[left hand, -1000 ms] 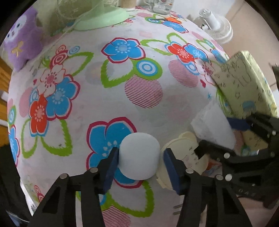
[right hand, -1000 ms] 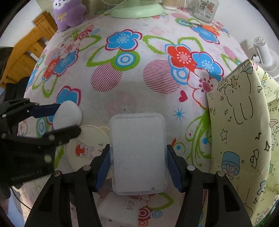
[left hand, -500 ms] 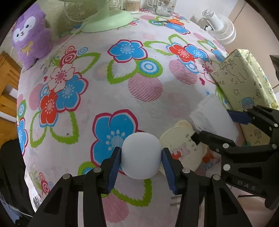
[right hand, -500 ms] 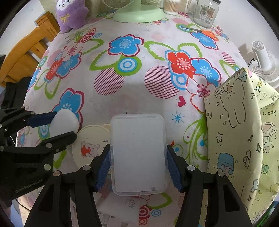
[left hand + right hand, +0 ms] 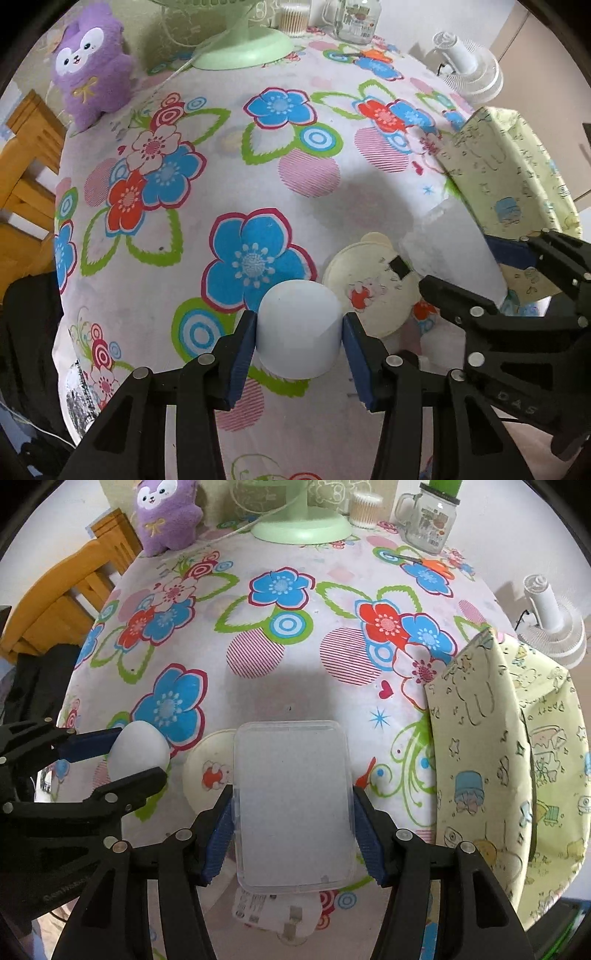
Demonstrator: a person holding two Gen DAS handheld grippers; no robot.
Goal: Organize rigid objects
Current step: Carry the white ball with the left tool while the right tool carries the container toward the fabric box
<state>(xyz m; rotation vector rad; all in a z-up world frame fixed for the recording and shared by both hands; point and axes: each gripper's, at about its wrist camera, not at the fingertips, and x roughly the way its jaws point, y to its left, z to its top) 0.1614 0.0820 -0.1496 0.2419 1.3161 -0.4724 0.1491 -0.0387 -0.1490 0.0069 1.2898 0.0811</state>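
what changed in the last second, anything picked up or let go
Both grippers lifted their loads: more of the table and the far objects now shows in each view. The left gripper closed slightly tighter on the white rounded object. The right gripper still clamps the clear plastic box. Nothing was let go. The round bear-print lid, the yellow patterned bag and the white charger stayed put.

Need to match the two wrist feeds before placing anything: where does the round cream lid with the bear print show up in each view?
Left wrist: cream bear lid lies right of centre, beside the white cap that the left gripper holds.
Right wrist: the lid lies left of centre, partly behind the clear box.
Shared landmark: purple plush toy.
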